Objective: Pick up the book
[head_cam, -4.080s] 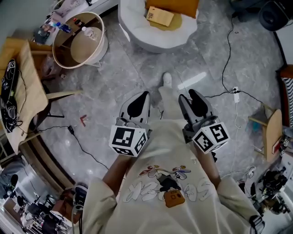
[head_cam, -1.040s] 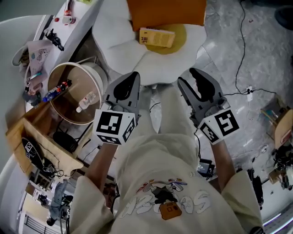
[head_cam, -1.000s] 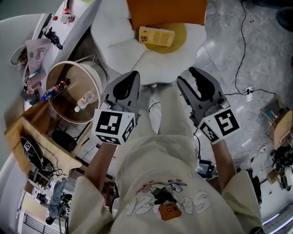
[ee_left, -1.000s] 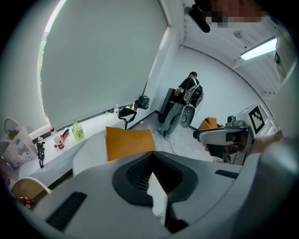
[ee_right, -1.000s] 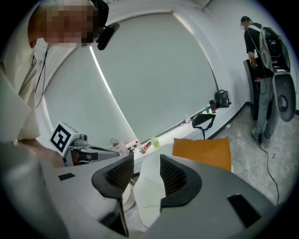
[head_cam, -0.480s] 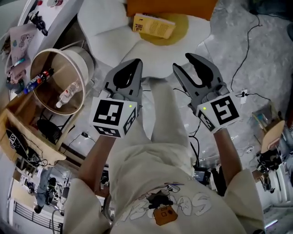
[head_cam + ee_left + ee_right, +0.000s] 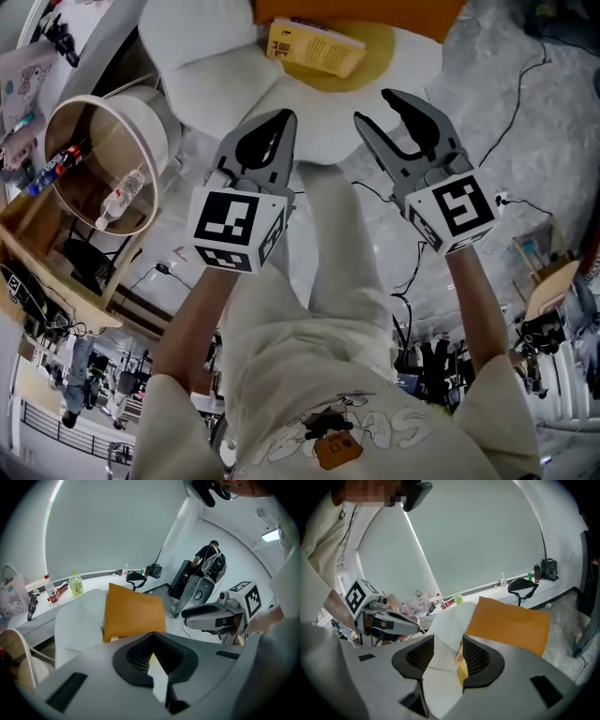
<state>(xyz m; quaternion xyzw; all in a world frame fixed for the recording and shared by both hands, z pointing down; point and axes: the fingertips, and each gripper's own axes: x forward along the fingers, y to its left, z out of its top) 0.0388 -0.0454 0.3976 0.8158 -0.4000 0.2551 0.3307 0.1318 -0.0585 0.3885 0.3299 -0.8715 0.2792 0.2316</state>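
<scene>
Yellow book lies flat at 12 o'clock in the head view, on the yellow disc at the centre of a white seat. An orange cushion stands just behind it.

Both grippers hover short of the seat, well apart from the book. The right gripper is at 1 o'clock with its jaws partly apart and nothing in them. In its own view the book lines up in the gap. The left gripper is at 11 o'clock with its jaws drawn together, showing only a sliver of light, and it holds nothing.

To do the reach well, I'd open the right gripper wider first. Come in low at the book's near edge and let one jaw sink into the soft padding under the cover. Clamp across the full thickness near the spine, because grabbing one cover would likely let the pages fan open. Keep the left gripper clear of that path.

For containers, a round beige basket sits at 9 o'clock. It holds a clear plastic bottle on its side. A small red-and-blue item is at the rim; I can't tell what it is.
</scene>
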